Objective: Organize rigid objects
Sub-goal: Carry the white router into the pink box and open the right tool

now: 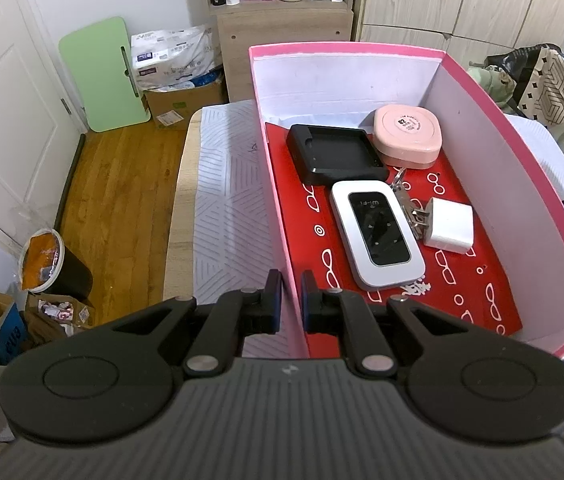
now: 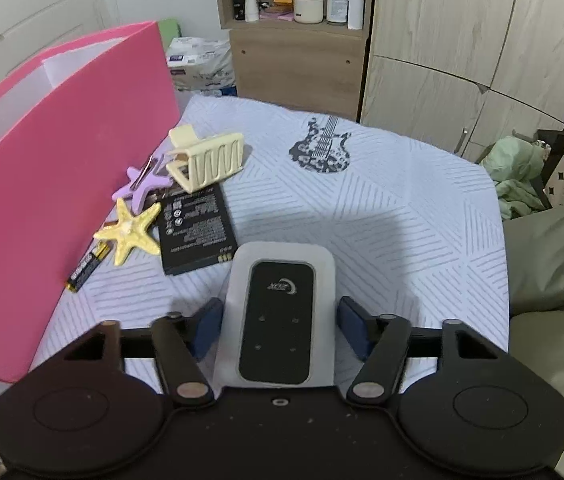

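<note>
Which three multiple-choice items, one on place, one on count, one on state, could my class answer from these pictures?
1. The white plug lies: A in the pink box; B on the cloth; C on the shelf.
2. Star-shaped clips beside the box: A one; B two; C four.
3. The left hand-held gripper is: A wide open; B shut on the box wall; C holding a battery.
Key: 1A, it rests on the box's red lining; 2B, one yellow, one purple; 3B, its fingers pinch the wall.

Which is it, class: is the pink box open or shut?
Open. The pink box has no lid on; its white inner walls and the white charger inside show from above.
</note>
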The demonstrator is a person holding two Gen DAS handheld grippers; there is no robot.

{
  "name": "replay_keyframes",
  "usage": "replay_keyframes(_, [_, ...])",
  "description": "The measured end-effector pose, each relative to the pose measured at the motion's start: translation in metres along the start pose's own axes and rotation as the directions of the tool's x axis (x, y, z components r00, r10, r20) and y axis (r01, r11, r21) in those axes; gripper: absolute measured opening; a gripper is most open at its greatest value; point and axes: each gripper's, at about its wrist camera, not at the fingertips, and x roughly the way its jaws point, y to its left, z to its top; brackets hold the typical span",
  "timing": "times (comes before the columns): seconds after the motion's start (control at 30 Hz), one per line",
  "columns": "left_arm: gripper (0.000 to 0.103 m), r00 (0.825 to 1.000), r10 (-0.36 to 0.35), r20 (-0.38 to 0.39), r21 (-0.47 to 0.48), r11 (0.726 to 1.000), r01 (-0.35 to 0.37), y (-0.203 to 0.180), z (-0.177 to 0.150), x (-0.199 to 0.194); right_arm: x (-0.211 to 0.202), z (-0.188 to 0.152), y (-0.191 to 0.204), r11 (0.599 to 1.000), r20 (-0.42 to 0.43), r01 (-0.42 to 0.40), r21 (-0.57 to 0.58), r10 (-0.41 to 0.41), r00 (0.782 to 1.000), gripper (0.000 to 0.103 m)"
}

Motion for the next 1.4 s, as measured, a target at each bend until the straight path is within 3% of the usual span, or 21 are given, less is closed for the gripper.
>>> replay_keyframes(0.33, [0.009,1.0,-0.007,-0.011,0.004,1.0,0.007,0.001,0.001,0.0,-0.043,0.009,0.009,0.998,0.127,-0.063,-0.018,0.064,0.99,0.065])
replay_keyframes(0.47, [0.009,1.0,-0.011,-0.013,0.01,1.0,0.011,0.001,0.001,0.0,-0.073,0.026,0.028,0.988,0.173,-0.143,-0.063,0.152,0.973,0.065])
replay_keyframes(0.6, [0.009,1.0,-0.01,-0.011,0.013,1.0,0.01,0.001,0.001,0.0,-0.099,0.052,0.056,0.955,0.185,-0.271,-0.122,0.29,0.939,0.065])
replay_keyframes(0.73, [0.009,1.0,-0.007,-0.009,0.016,1.0,0.008,0.0,0.001,0.0,-0.099,0.077,0.094,0.902,0.116,-0.388,-0.191,0.413,0.903,0.065])
replay_keyframes(0.87, [0.009,1.0,-0.013,-0.009,0.008,1.0,0.013,0.0,0.002,0.0,-0.072,0.091,0.136,0.851,-0.01,-0.468,-0.24,0.48,0.877,0.065])
replay_keyframes(1.03, [0.009,1.0,-0.018,-0.007,0.008,1.0,0.018,0.002,0.001,0.0,-0.044,0.095,0.173,0.729,-0.131,-0.558,-0.396,0.557,0.82,0.065])
replay_keyframes(1.3, [0.01,1.0,-0.023,-0.007,0.014,1.0,0.023,0.003,0.0,-0.001,-0.02,0.107,0.209,0.582,-0.303,-0.588,-0.562,0.517,0.801,0.065])
replay_keyframes(1.4, [0.01,1.0,-0.026,-0.008,0.009,1.0,0.026,0.003,0.001,0.0,-0.01,0.106,0.22,0.512,-0.373,-0.626,-0.588,0.514,0.772,0.065])
